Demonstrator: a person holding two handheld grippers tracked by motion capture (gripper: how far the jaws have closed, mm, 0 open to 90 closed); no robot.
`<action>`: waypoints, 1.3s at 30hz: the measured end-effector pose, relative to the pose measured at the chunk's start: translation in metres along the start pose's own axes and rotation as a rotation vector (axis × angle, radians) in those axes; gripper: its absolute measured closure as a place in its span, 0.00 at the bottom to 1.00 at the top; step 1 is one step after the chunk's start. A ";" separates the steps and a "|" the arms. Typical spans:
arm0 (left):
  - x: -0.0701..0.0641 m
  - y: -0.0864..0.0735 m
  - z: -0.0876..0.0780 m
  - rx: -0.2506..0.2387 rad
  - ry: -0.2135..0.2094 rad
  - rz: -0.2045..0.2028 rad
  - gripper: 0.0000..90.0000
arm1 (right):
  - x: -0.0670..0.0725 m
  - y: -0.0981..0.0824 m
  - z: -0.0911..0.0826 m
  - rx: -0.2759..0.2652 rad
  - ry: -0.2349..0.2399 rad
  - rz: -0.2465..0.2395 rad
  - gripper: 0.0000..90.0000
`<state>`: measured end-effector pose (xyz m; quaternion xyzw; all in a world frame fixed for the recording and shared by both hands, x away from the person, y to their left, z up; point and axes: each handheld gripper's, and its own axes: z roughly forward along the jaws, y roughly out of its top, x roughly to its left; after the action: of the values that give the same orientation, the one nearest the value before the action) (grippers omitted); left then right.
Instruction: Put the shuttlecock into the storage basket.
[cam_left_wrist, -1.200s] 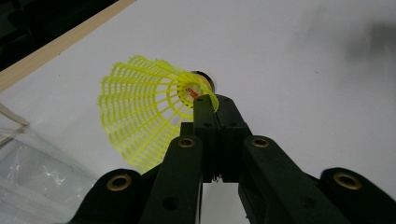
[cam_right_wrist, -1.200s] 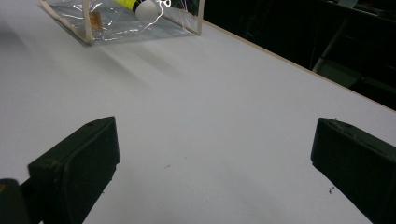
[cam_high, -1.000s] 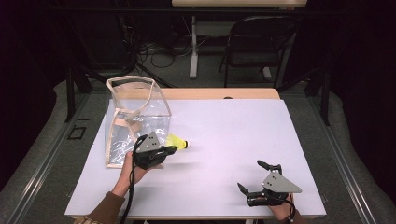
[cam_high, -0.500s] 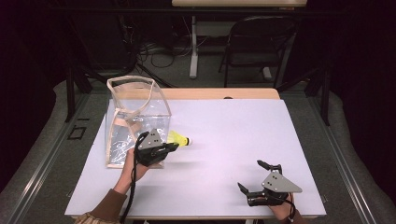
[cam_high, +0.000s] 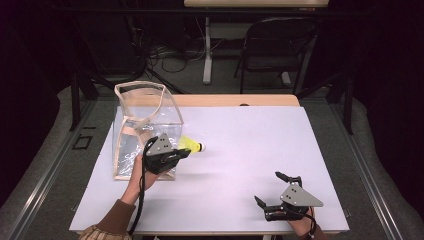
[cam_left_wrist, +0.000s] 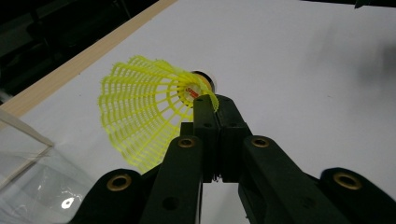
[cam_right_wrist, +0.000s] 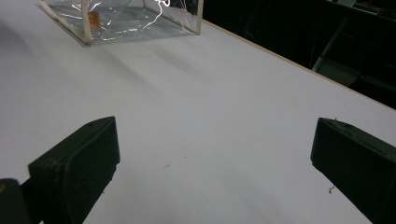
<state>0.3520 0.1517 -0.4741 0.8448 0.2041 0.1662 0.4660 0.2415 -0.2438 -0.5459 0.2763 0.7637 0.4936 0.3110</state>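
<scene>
A yellow plastic shuttlecock (cam_high: 191, 145) (cam_left_wrist: 140, 112) with a white cork tip hangs just above the white table (cam_high: 250, 140), beside the right wall of a clear plastic bag (cam_high: 145, 115). My left gripper (cam_high: 185, 152) (cam_left_wrist: 215, 100) is shut on the shuttlecock; its jaws pinch the skirt's edge close to the cork. My right gripper (cam_high: 267, 187) (cam_right_wrist: 215, 135) rests near the table's front right edge. Its jaws stand wide open with nothing between them.
The clear bag (cam_right_wrist: 126, 18) has beige trim and an open top, and stands upright at the table's left. A wooden strip (cam_high: 235, 100) runs along the far edge. Chairs and cables sit on the floor beyond.
The left gripper with the shuttlecock has shifted slightly upward in the high view, staying beside the bag. The right gripper has not moved.
</scene>
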 end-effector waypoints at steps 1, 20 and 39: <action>0.000 0.001 0.000 0.000 -0.001 0.000 0.99 | 0.000 0.000 0.000 -0.002 0.000 0.001 0.01; 0.003 0.008 0.001 0.003 -0.007 0.015 0.99 | 0.000 0.000 0.001 -0.001 0.003 0.008 0.01; 0.006 0.024 -0.006 -0.001 0.020 0.033 0.99 | 0.000 0.000 0.002 0.007 -0.003 0.021 0.01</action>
<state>0.3591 0.1471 -0.4503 0.8461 0.1948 0.1823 0.4614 0.2433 -0.2426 -0.5469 0.2860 0.7621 0.4937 0.3061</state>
